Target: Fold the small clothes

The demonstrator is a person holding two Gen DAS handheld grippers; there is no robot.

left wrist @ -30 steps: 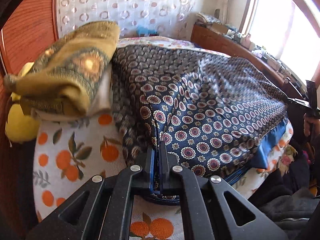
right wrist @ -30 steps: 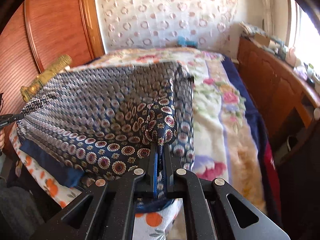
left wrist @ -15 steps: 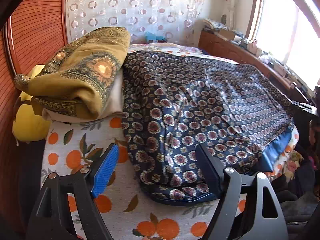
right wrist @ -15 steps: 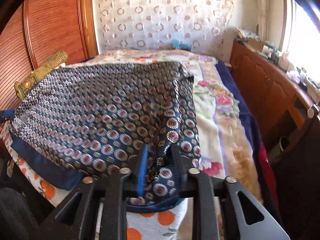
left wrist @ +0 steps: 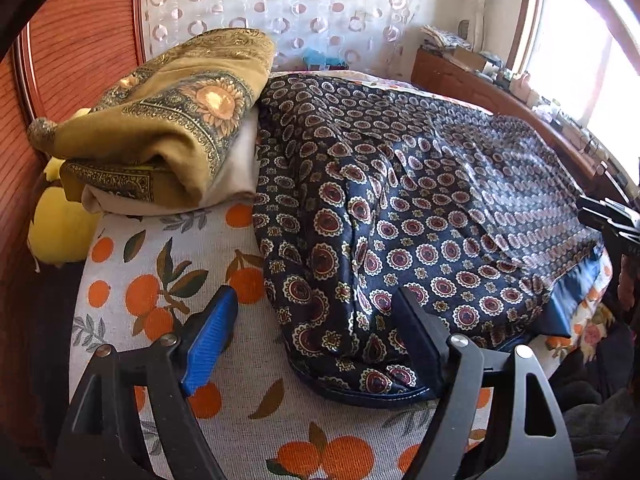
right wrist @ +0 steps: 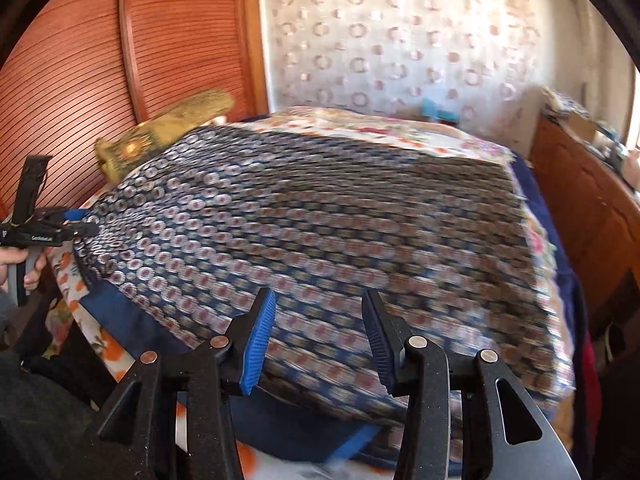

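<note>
A navy cloth with round medallion print (left wrist: 400, 208) lies spread flat over the bed. My left gripper (left wrist: 316, 336) stands open over its near left corner; the hem lies between the pads without being pressed. In the right wrist view the same cloth (right wrist: 320, 220) is blurred by motion. My right gripper (right wrist: 318, 340) hangs above its near edge with its jaws opening and nothing gripped. Each gripper shows in the other's view: the right gripper (left wrist: 608, 216) at the far right, the left gripper (right wrist: 40, 228) at the far left in a hand.
A folded mustard-gold blanket (left wrist: 160, 140) is stacked left of the cloth, with a yellow plush (left wrist: 60, 232) beside it. The orange-print sheet (left wrist: 140, 280) covers the near bed. A wooden panel (left wrist: 80, 40) stands left, and a cluttered wooden sideboard (left wrist: 500, 92) runs under the window.
Both grippers were shut on the cloth's near edge and have let it go; the cloth has settled flat. The right gripper has slid left along the edge while opening.
</note>
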